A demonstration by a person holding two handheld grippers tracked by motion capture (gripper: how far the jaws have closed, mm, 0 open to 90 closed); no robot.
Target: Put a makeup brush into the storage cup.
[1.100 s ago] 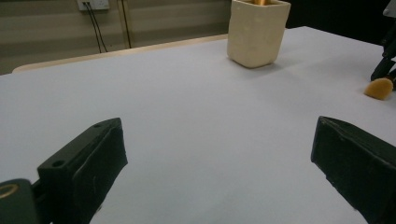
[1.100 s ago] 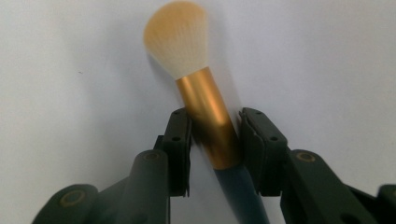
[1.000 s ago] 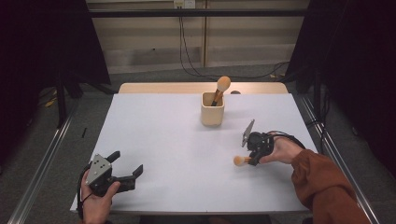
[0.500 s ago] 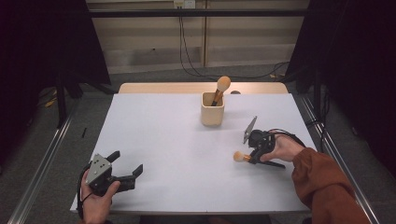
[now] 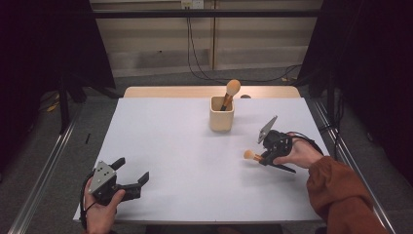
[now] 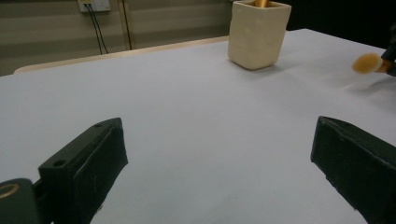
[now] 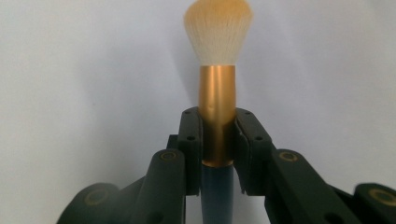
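Observation:
My right gripper (image 5: 263, 156) is at the table's right side, shut on a makeup brush (image 5: 250, 155) and pointing left. In the right gripper view the pads (image 7: 192, 140) clamp the brush's gold ferrule (image 7: 217, 102), with pale bristles (image 7: 218, 32) beyond and a dark handle behind. A cream square cup (image 5: 221, 118) stands at the back centre with a second brush (image 5: 232, 89) upright in it. My left gripper (image 5: 132, 170) rests near the front left corner, open with nothing between its jaws. From the left gripper (image 6: 217, 135) view, the cup (image 6: 257, 35) and held brush head (image 6: 367, 63) lie ahead.
The white table (image 5: 185, 156) has a wooden strip (image 5: 170, 91) along its far edge. Metal rails (image 5: 44, 175) run along the floor on both sides. Cables (image 5: 195, 53) hang down the back wall.
The right hand has shifted slightly right and the brush head sits a little higher in the high view. The left hand has not moved.

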